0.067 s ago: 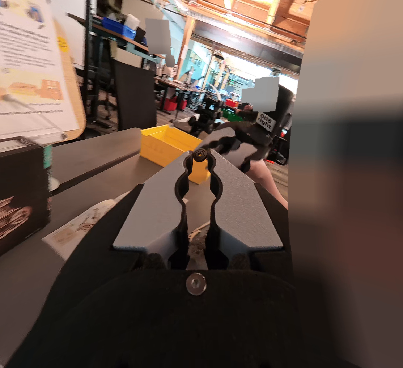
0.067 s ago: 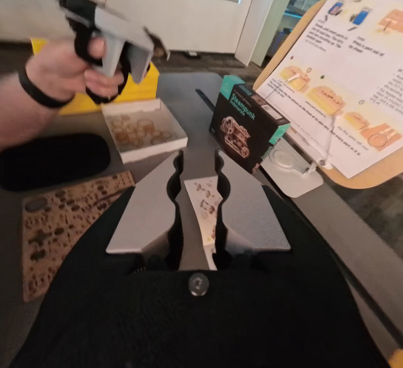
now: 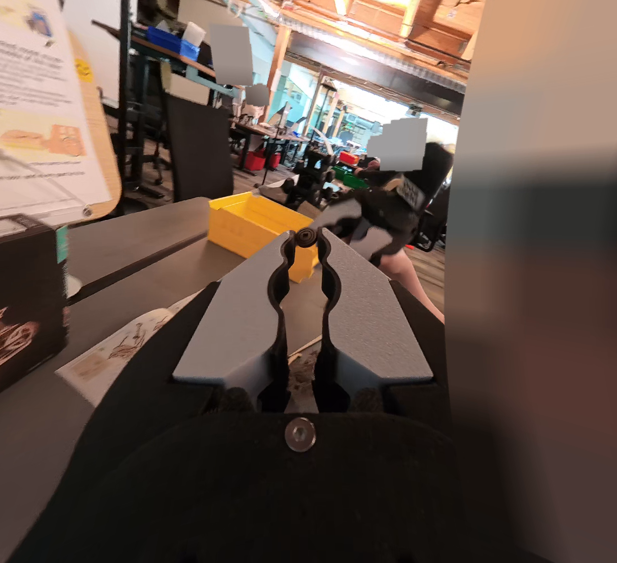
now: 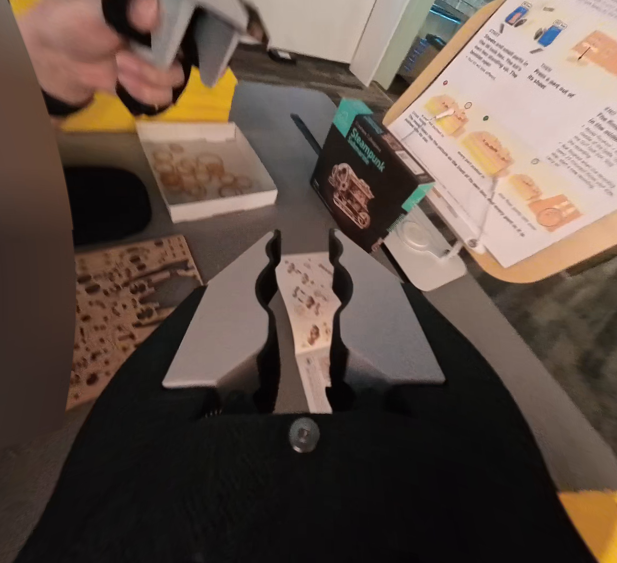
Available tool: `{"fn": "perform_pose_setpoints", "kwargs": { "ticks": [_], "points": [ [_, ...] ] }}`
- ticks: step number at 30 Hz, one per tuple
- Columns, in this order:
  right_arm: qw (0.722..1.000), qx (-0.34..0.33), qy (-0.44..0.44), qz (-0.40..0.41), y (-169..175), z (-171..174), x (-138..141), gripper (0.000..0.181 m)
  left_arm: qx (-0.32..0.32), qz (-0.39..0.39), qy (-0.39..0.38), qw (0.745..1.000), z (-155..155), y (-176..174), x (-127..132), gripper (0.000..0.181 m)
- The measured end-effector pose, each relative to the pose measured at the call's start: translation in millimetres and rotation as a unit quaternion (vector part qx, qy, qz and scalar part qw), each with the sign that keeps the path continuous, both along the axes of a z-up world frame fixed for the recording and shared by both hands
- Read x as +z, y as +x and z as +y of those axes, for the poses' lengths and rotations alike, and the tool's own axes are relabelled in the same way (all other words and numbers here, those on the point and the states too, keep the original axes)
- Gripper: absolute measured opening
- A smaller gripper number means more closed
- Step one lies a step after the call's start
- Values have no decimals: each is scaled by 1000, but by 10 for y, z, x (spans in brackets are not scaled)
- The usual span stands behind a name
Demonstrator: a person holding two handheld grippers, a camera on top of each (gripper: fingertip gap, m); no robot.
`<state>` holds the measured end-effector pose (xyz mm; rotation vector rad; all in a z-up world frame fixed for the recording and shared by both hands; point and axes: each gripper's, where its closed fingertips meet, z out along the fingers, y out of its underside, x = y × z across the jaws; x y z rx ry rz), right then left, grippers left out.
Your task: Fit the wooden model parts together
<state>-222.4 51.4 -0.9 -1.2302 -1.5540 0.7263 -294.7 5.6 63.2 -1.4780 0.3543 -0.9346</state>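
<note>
A small dark round part (image 3: pixel 307 239) is pinched at the left claw (image 3: pixel 306 240) tips, raised beyond the yellow bin (image 3: pixel 253 226); the right claw (image 4: pixel 303 240) is held wide, empty, above the tabletop (image 4: pixel 283 146)

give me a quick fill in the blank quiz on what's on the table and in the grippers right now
1. The left gripper pinches a small ____ round part at its fingertips.
2. The right gripper holds ____.
3. The white tray of wooden rings sits in front of a ____ bin.
4. The black model box stands ____ on the table.

Missing words: black; nothing; yellow; upright
</note>
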Motion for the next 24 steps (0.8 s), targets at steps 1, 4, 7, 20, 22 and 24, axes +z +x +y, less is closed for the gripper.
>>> {"fn": "perform_pose_setpoints", "kwargs": {
  "ticks": [1, 4, 7, 20, 22, 24],
  "points": [
    [1000, -1, 20, -13, 62, -28, -81, 28, -2, 1, 4, 1000, -28, 6, 31, 11],
    [998, 8, 30, -51, 278, -128, -523, 27, -5, 7, 16, 1000, -110, 7, 114, 12],
    [996, 19, 35, -74, 473, -174, -978, 27, -7, 12, 24, 1000, -176, -2, 179, 11],
    [993, 82, -61, -65, 715, -205, -1363, 20, 12, 27, 33, 999, -222, -173, 254, 11],
    [992, 80, -58, -75, 734, -195, -1391, 20, 15, 22, 31, 999, -209, -191, 256, 11],
    [992, 83, -63, -74, 748, -198, -1387, 20, 13, 19, 29, 999, -203, -189, 254, 12]
  ]
}}
